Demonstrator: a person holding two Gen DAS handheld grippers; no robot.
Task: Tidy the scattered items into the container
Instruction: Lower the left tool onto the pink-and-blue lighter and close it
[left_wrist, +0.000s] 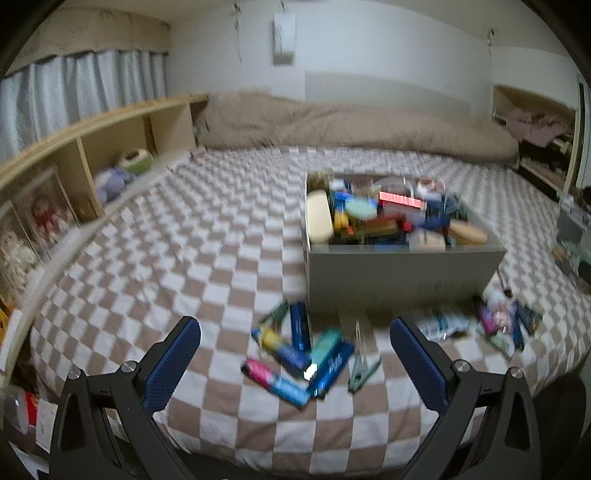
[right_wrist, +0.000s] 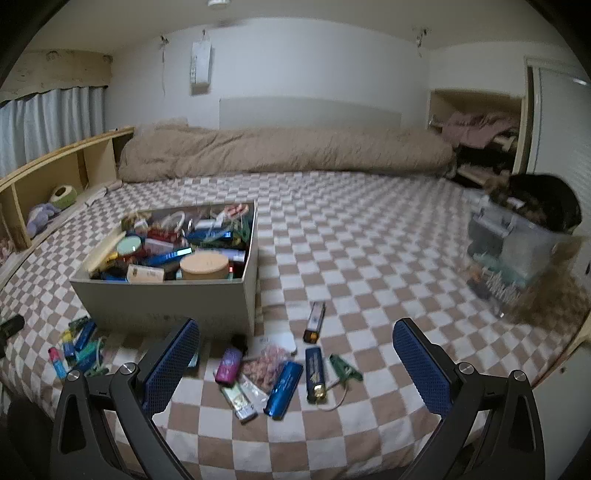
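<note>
A grey box (left_wrist: 402, 275) full of small items stands on the checkered bed; it also shows in the right wrist view (right_wrist: 166, 297). In front of it lie two scattered piles. The left pile (left_wrist: 299, 350) has blue, teal and pink packs and a green clip (left_wrist: 360, 373). My left gripper (left_wrist: 295, 354) is open and empty, above this pile. The right pile (right_wrist: 280, 369) has a purple pack, blue packs, a pink bag and a green clip (right_wrist: 343, 367). My right gripper (right_wrist: 295, 350) is open and empty above it.
A rolled beige duvet (right_wrist: 288, 151) lies along the far side of the bed. A wooden shelf (left_wrist: 92, 147) with toys runs along the left. A clear plastic bin (right_wrist: 517, 254) stands at the bed's right edge. The left pile also shows in the right wrist view (right_wrist: 77, 350).
</note>
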